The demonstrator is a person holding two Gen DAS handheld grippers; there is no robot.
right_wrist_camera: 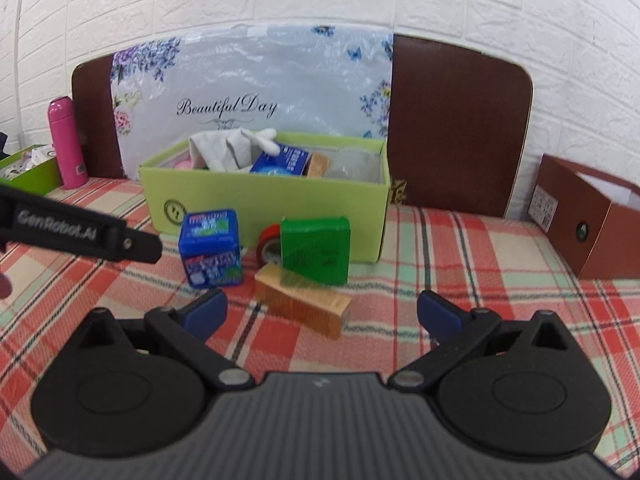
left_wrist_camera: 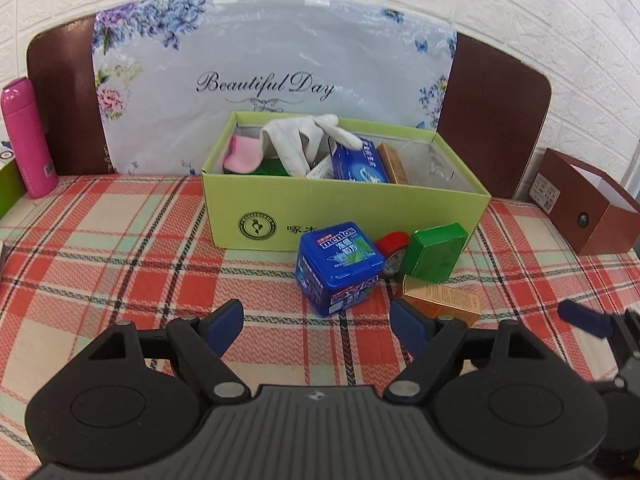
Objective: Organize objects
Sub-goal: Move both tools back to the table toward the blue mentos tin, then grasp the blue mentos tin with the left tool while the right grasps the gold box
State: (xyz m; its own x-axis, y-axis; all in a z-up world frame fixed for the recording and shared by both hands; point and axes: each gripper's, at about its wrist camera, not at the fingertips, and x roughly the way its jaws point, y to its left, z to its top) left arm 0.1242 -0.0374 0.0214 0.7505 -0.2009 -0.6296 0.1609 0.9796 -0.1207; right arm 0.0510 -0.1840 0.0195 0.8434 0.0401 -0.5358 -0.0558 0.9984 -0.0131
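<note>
A light green open box [left_wrist_camera: 344, 216] [right_wrist_camera: 272, 204] stands on the plaid cloth, holding white gloves [left_wrist_camera: 304, 136], a pink item, a blue packet and a clear glass. In front of it lie a blue Mentos box [left_wrist_camera: 338, 266] [right_wrist_camera: 212, 248], a red tape roll [left_wrist_camera: 394, 252] [right_wrist_camera: 267, 240], a green box [left_wrist_camera: 436, 256] [right_wrist_camera: 316, 250] and a tan carton [left_wrist_camera: 444, 300] [right_wrist_camera: 304, 306]. My left gripper [left_wrist_camera: 318, 326] is open just short of the Mentos box. My right gripper [right_wrist_camera: 322, 314] is open with the tan carton's near end between its fingers, untouched.
A pink bottle [left_wrist_camera: 28, 144] [right_wrist_camera: 68, 144] stands at the far left beside another green tray [right_wrist_camera: 28, 168]. A brown box [left_wrist_camera: 580, 200] [right_wrist_camera: 588, 216] sits at the right. A floral sheet [left_wrist_camera: 272, 80] leans on a brown board against the brick wall.
</note>
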